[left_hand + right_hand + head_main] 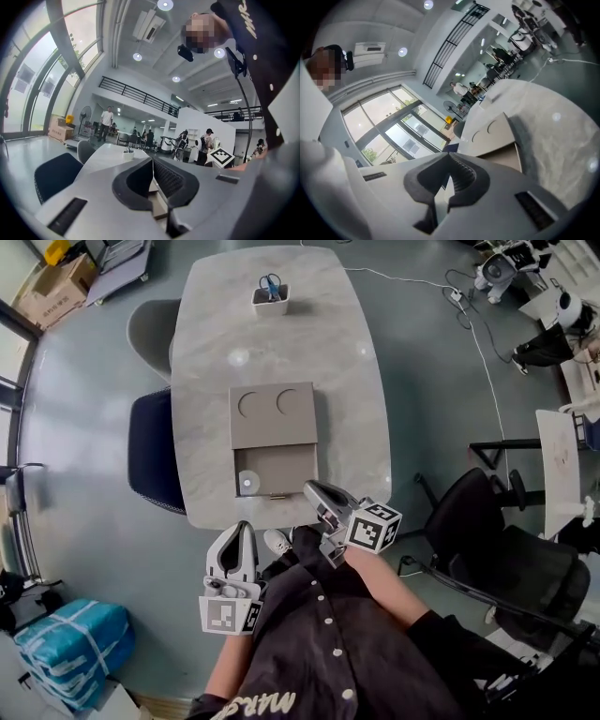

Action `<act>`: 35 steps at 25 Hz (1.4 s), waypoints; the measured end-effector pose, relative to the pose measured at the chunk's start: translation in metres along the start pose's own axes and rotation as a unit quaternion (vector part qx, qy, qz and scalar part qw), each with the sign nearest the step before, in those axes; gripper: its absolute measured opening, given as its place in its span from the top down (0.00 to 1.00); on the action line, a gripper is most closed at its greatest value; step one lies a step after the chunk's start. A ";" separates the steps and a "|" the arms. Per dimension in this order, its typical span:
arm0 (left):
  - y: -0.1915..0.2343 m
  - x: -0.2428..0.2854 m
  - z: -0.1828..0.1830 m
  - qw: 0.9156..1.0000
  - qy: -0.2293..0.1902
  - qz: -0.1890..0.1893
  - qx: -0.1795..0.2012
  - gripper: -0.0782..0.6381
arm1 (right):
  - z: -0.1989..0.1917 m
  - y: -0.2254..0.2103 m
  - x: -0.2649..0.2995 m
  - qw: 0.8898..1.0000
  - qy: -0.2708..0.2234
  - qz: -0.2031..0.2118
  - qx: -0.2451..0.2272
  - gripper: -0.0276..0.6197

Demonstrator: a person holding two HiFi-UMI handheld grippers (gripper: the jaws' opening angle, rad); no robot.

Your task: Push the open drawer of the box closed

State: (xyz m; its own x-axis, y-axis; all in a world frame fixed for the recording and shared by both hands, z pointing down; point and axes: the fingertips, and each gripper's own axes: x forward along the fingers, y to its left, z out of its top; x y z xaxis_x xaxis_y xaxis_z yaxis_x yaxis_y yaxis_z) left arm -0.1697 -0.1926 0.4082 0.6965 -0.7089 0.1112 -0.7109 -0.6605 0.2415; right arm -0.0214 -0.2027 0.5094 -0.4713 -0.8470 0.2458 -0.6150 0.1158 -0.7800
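Drawer (276, 471): found drawn out of the box (273, 414) toward the lower edge of the frame, at the centre of the table (361, 399); the interior is exposed.
Drawer contents: one small pale round item (247, 483) is seen in the lower-left corner; its kind cannot be determined.
Right gripper (312, 487): the jaws are pressed together with nothing between them; the tip is held just right of the drawer front's right end.
Left gripper (244, 529): the jaws are pressed together, likewise empty; it is held below the table edge, apart from the box.
Step in hand: judged to be the approach to the drawer front, since the drawer remains to be closed.
Next move: the closed tip is to be set against the front panel and driven toward the upper frame, in line with the box, so that the drawer is not skewed.
Risk: the box may be slid along the smooth tabletop if it is not steadied.
Not determinable: whether the right tip touches the drawer front.
Obscured: the box is largely covered by the jaws in the left gripper view.
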 end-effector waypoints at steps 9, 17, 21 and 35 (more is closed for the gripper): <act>0.003 0.008 -0.050 0.998 0.051 -0.010 -0.027 0.87 | -0.092 -0.067 0.027 0.991 0.088 -0.050 0.091 0.96; -0.002 0.012 -0.080 0.996 0.081 -0.018 -0.045 0.87 | -0.151 -0.100 0.045 0.976 0.152 -0.088 0.129 0.96; -0.002 0.012 -0.090 0.994 0.090 -0.017 -0.052 0.87 | -0.157 -0.108 0.051 0.973 0.152 -0.097 0.145 0.85; 0.005 0.022 -0.106 0.991 0.117 -0.006 -0.067 0.87 | -0.161 -0.121 0.073 0.963 0.180 -0.090 0.181 0.89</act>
State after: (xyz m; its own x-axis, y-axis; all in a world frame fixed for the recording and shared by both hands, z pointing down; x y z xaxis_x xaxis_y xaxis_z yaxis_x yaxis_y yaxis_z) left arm -0.1475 -0.1846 0.5142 0.7201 -0.6138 0.3235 -0.6933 -0.6193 0.3685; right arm -0.0832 -0.1954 0.7146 -0.6062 -0.5944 0.5283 -0.4776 -0.2590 -0.8395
